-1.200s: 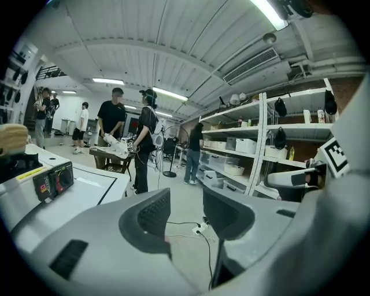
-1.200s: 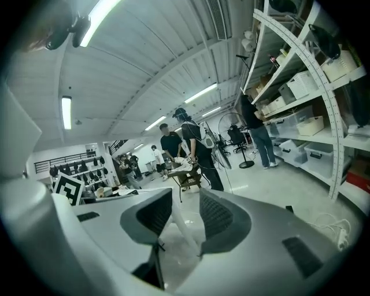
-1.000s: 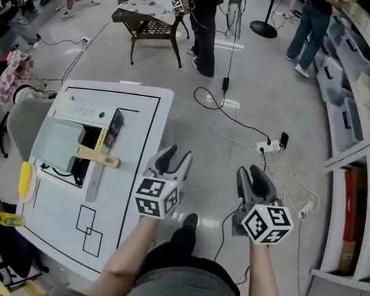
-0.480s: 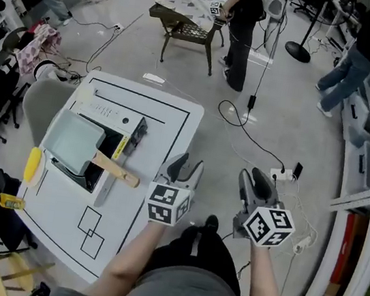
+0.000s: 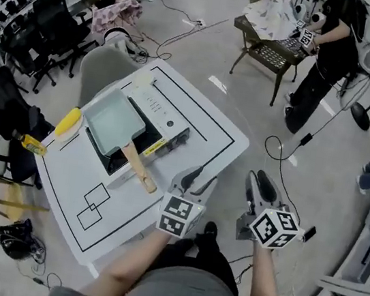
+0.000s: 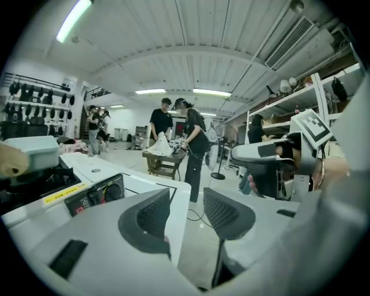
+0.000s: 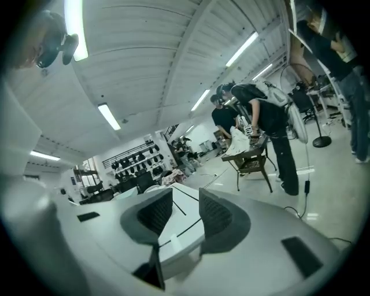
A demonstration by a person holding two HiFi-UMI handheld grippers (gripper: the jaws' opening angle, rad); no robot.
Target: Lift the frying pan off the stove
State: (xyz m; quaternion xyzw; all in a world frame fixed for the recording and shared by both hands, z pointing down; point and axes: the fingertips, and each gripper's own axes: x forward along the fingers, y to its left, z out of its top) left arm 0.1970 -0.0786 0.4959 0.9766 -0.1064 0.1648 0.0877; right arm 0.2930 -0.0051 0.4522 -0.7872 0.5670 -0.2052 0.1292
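A rectangular grey-green frying pan [image 5: 114, 123] with a wooden handle [image 5: 139, 169] rests on the portable stove [image 5: 170, 135] on the white table [image 5: 202, 122]. The handle points toward me. My left gripper [image 5: 197, 180] hovers at the table's near edge, just right of the handle's end, open and empty. My right gripper [image 5: 262, 188] hangs over the floor beyond the table; its jaws are closing with nothing between them. In the left gripper view the gripper [image 6: 185, 211] faces along the table, with the stove's knob panel [image 6: 95, 193] and the pan [image 6: 29, 151] at the left. The right gripper [image 7: 186, 211] looks over the table's corner [image 7: 179, 231].
A yellow object [image 5: 67, 121] lies at the table's far left edge. A grey chair [image 5: 104, 66] stands behind the table. A person [image 5: 330, 55] stands at a small dark table [image 5: 272, 50]. Cables [image 5: 288, 149] run over the floor on the right.
The head view has swung, so the table now sits nearer the centre and turned. Both grippers have come closer to the table's near edge. The pan stays on the stove.
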